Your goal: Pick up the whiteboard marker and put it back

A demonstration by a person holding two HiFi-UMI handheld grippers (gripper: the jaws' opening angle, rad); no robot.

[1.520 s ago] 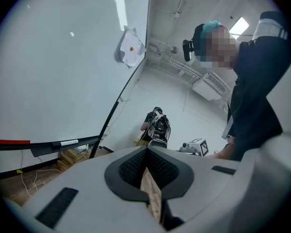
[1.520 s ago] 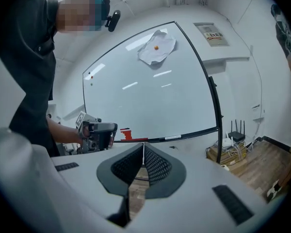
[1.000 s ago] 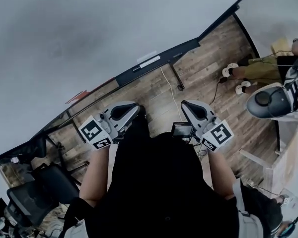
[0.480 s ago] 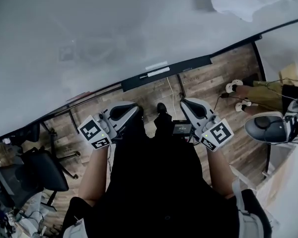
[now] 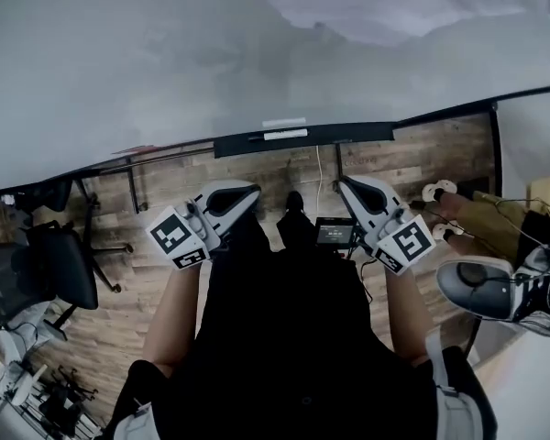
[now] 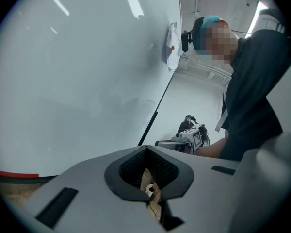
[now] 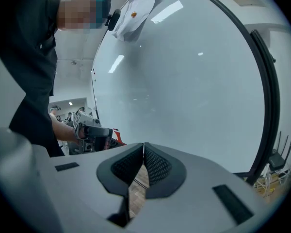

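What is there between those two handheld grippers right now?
In the head view, a dark shoe tip and a small black screen lie between the left gripper and the right gripper, over the wooden floor.

Light: even, cool indoor brightness; the whiteboard (image 5: 165, 53) reads as a pale grey wash in the head view.
Glare: strip-light reflections (image 6: 134, 4) streak the whiteboard's upper part in both gripper views.
Distortion: strong fisheye; the whiteboard's frame (image 7: 269, 96) bows, and the corners beyond it go black.
Shadow: the floor (image 5: 257, 168) below the whiteboard is dimmer.
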